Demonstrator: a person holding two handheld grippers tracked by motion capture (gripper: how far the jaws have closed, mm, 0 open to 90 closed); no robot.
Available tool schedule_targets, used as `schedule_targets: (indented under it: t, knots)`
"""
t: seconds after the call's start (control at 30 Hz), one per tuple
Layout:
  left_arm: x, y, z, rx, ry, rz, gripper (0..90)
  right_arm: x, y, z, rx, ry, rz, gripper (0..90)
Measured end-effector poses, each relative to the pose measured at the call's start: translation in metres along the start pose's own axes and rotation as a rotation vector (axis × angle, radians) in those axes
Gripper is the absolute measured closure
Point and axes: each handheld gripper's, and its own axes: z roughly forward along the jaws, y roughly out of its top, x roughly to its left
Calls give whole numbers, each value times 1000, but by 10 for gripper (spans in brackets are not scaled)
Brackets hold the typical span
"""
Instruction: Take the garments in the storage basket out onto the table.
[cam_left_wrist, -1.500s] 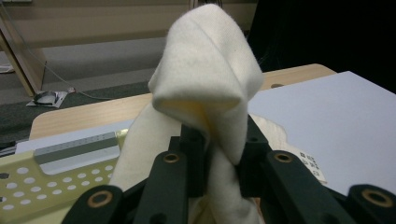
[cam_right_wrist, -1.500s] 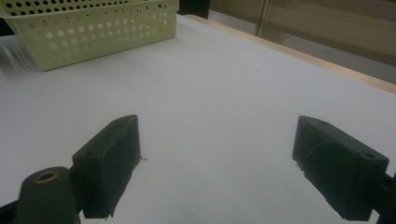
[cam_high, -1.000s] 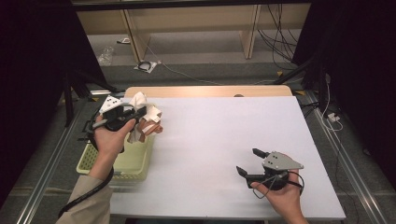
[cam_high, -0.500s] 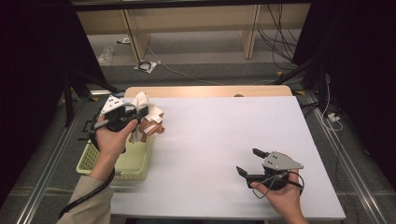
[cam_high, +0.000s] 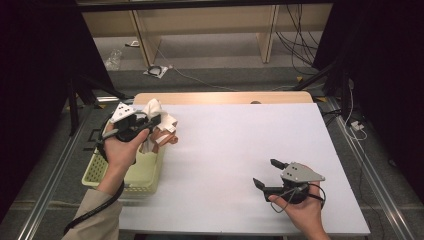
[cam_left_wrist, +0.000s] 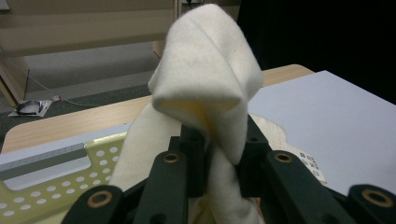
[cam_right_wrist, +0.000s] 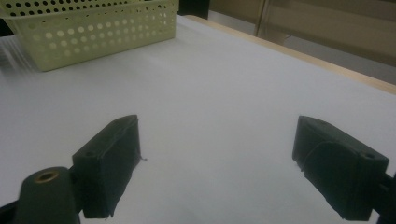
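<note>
Lifting a cream cloth (cam_high: 159, 120) out of the basket (cam_high: 107, 177), the left gripper (cam_high: 152, 120) now holds it at the basket's far right corner, right at the edge of the white surface (cam_high: 240, 145).

- Left jaws: closed narrow, pinching a gathered fold. In the left gripper view the cloth (cam_left_wrist: 205, 88) bunches up above the jaws and hangs down between them; a printed label (cam_left_wrist: 310, 166) shows on the part behind.
- Change over the last second: small. The cloth bundle has crept slightly toward the surface and hangs a touch looser; the grip itself looks unchanged. Part of the cloth appears to trail down inside the basket.
- Right gripper (cam_high: 267, 175): rests low over the near right of the surface, well apart from the cloth. Its jaws stand wide open with nothing between them, bare surface (cam_right_wrist: 224, 84) visible through the gap and the basket (cam_right_wrist: 93, 32) far off.

Reading: the cloth is nearly clear of the basket, so the carry onto the open surface seems to be the step in hand. The right gripper looks set to receive or spread it. Risk: the trailing end could snag the basket rim and drag it.
</note>
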Motion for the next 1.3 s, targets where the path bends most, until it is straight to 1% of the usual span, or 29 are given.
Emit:
schedule_targets:
  t: [0.27,0.47,0.67,1.3]
  knots:
    - [-4,1,0,-3,-5,10,760,0,0,0,0,1,0,164]
    - [-7,0,0,-4,-13,6,760,0,0,0,0,1,0,164]
    - [-10,0,1,-1,-16,17,760,0,0,0,0,2,-1,164]
    - [-23,1,2,-2,-44,42,759,0,0,0,0,0,1,164]
